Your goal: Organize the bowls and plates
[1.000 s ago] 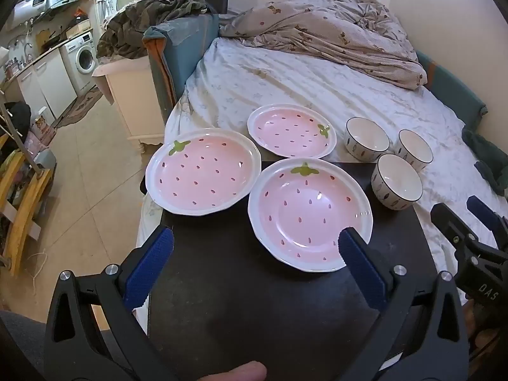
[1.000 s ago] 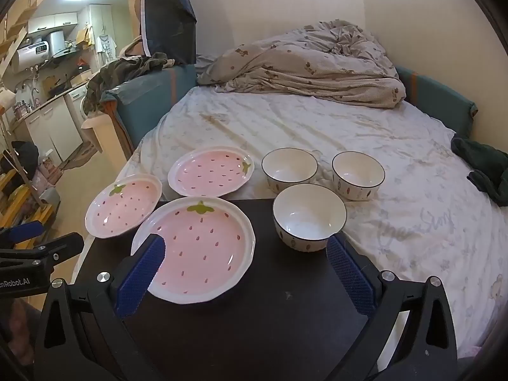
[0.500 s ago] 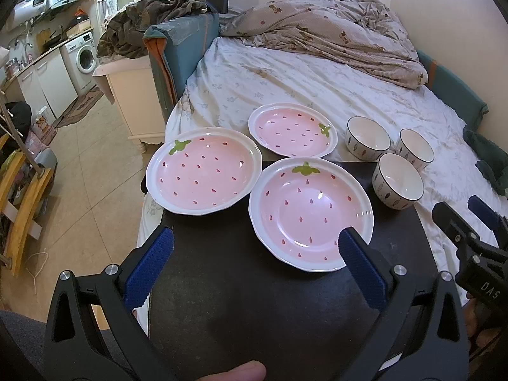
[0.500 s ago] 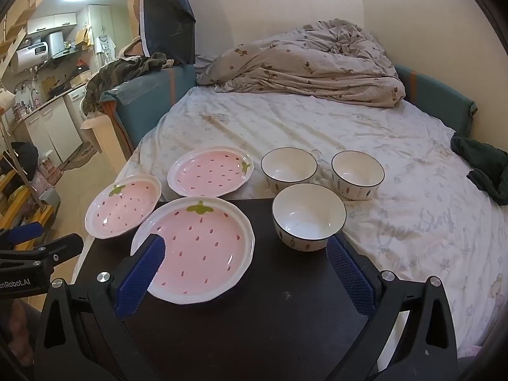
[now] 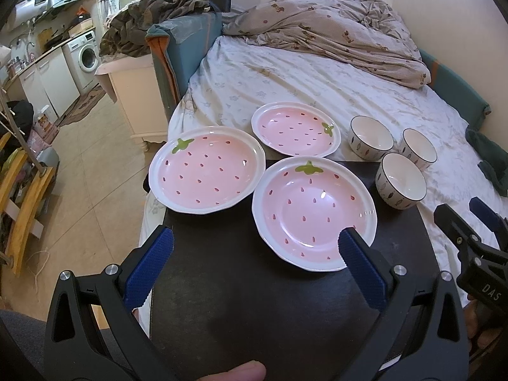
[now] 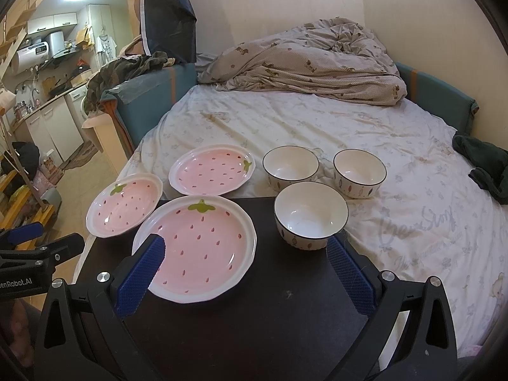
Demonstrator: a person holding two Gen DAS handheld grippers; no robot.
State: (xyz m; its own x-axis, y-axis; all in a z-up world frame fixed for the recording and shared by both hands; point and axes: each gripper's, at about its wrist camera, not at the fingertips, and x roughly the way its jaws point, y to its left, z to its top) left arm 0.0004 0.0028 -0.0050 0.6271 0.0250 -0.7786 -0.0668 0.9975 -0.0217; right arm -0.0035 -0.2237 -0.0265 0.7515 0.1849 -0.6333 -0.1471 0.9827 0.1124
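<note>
left claw (image 5: 254,262) open, right claw (image 6: 243,271) open, plates untouched

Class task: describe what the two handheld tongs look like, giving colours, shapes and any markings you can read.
Both the left tongs and right tongs have black triangular cut-out frames, silver screws and blue textured pads. White lettering shows on their bodies: "DAS" on the right, "enRobot.AI" on the left.

Left gripper (image 5: 255,250) level, jaws spread wide, nothing held. Right gripper (image 6: 244,262) likewise wide apart and empty, just right of it. Fingertip (image 5: 236,372) under left gripper.
</note>
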